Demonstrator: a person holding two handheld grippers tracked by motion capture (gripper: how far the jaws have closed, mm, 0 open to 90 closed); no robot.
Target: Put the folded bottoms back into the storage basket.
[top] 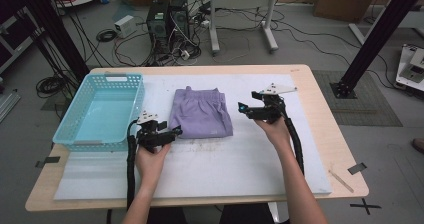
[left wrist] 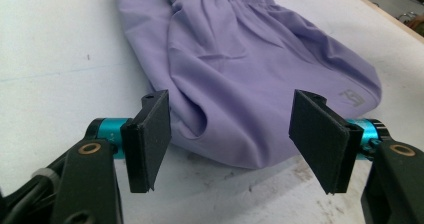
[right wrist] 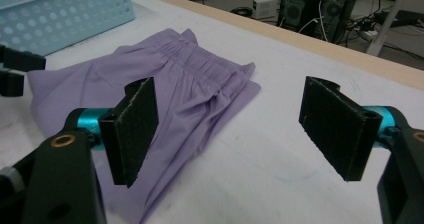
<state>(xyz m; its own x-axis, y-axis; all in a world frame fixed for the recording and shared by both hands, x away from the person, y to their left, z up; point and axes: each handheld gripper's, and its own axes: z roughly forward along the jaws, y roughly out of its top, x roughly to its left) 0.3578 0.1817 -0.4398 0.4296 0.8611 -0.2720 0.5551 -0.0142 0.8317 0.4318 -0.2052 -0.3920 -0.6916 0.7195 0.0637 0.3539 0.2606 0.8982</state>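
Folded lilac fabric shorts (top: pixel 201 113) lie flat on the white-covered counter (top: pixel 240 154), their near hem corner sitting just ahead of the left gripper (left wrist: pixel 230 134), between its spread, released jaws, while the right gripper (right wrist: pixel 230 129) hangs unclenched over their waistband edge.

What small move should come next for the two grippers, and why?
Probably ease the left gripper forward onto the near edge of the folded purple shorts. Its jaws stand open with that edge between them, not pressed. The right gripper is open beside the waistband, and the blue basket waits alongside.
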